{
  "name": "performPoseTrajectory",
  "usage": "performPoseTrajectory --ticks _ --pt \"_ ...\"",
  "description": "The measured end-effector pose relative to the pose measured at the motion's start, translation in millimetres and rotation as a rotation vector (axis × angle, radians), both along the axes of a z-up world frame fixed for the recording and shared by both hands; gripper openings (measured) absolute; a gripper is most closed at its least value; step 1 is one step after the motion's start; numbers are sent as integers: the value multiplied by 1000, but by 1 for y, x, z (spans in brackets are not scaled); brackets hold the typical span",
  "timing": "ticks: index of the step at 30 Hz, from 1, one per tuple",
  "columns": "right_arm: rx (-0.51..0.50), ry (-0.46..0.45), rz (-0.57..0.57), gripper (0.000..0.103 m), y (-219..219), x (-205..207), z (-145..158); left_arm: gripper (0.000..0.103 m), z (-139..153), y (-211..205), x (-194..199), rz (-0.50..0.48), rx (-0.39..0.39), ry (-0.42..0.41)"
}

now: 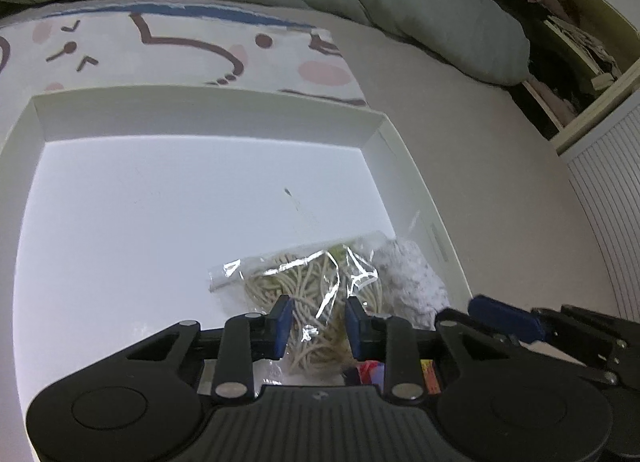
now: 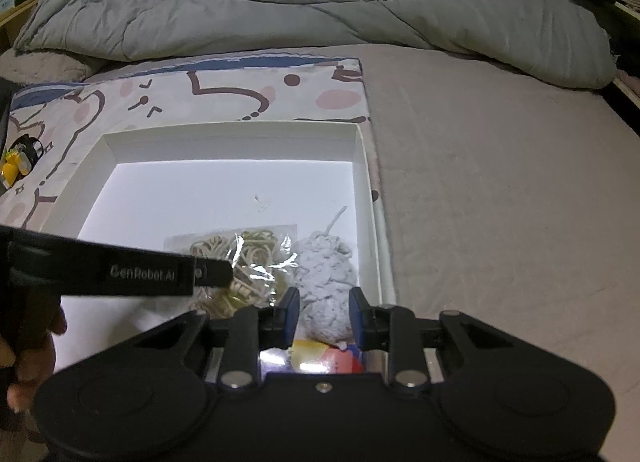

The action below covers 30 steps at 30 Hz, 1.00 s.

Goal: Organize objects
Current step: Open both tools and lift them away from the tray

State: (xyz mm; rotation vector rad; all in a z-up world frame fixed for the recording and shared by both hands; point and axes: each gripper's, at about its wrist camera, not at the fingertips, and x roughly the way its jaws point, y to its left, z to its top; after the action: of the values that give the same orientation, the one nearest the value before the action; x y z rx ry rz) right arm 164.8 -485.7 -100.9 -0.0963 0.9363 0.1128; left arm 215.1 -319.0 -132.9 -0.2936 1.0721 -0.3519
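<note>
A shallow white box (image 1: 200, 114) (image 2: 232, 142) lies on the bed. In its near right corner are a clear bag of rubber bands (image 1: 304, 274) (image 2: 256, 254) and a white yarn bundle (image 1: 408, 274) (image 2: 324, 274), side by side. My left gripper (image 1: 318, 322) (image 2: 218, 272) is shut on the bag, whose plastic bunches between the blue pads. My right gripper (image 2: 324, 318) (image 1: 464, 308) is closed on the near end of the yarn bundle. A colourful packet (image 2: 320, 356) (image 1: 370, 370) shows below the fingers, mostly hidden by the gripper bodies.
The box rests on a cartoon-print cloth (image 2: 240, 90) over a beige mattress (image 2: 500, 182). A grey duvet (image 2: 320, 2) is heaped at the far side. A yellow and black object (image 2: 18, 158) lies left of the box. A shelf unit (image 1: 560, 42) stands beyond the bed's right edge.
</note>
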Motion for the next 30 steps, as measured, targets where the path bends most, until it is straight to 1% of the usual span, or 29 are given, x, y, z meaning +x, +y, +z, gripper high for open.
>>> performPoseTrajectory --ticks 5,9,12,14,16,17,19,20,21,22,25,28,30 --pt "7 -11 -20 27 -4 -3 4 30 5 5 -1 10 -7 15" --pt "43 -25 -61 28 -10 -8 11 30 18 14 -5 7 28 -27" --pt "74 -34 -95 29 -13 -11 18 32 30 21 -9 -5 59 -56" --pt "95 -37 -120 34 -15 -14 22 40 37 27 -12 -10 80 -72" --pt "111 -48 -128 36 -15 -18 28 56 44 33 -16 -13 100 -91" --pt "114 -55 -131 39 -15 -21 30 59 48 36 -18 -14 108 -102" --pt "120 -70 -137 41 -14 -26 36 69 56 42 -23 -19 122 -126" --pt "124 -78 -140 44 -14 -29 39 72 60 44 -25 -21 127 -136" --pt "129 -85 -142 45 -13 -31 43 78 63 47 -28 -22 132 -146" --pt "133 -94 -145 47 -12 -35 47 82 67 51 -31 -23 138 -157" --pt "136 -114 -157 53 -10 -44 56 89 78 60 -37 -36 154 -179" --pt "122 -135 -159 58 -5 -53 63 94 87 69 -46 -45 172 -201" --pt "117 -146 -158 60 -1 -57 67 95 91 73 -51 -52 188 -214"
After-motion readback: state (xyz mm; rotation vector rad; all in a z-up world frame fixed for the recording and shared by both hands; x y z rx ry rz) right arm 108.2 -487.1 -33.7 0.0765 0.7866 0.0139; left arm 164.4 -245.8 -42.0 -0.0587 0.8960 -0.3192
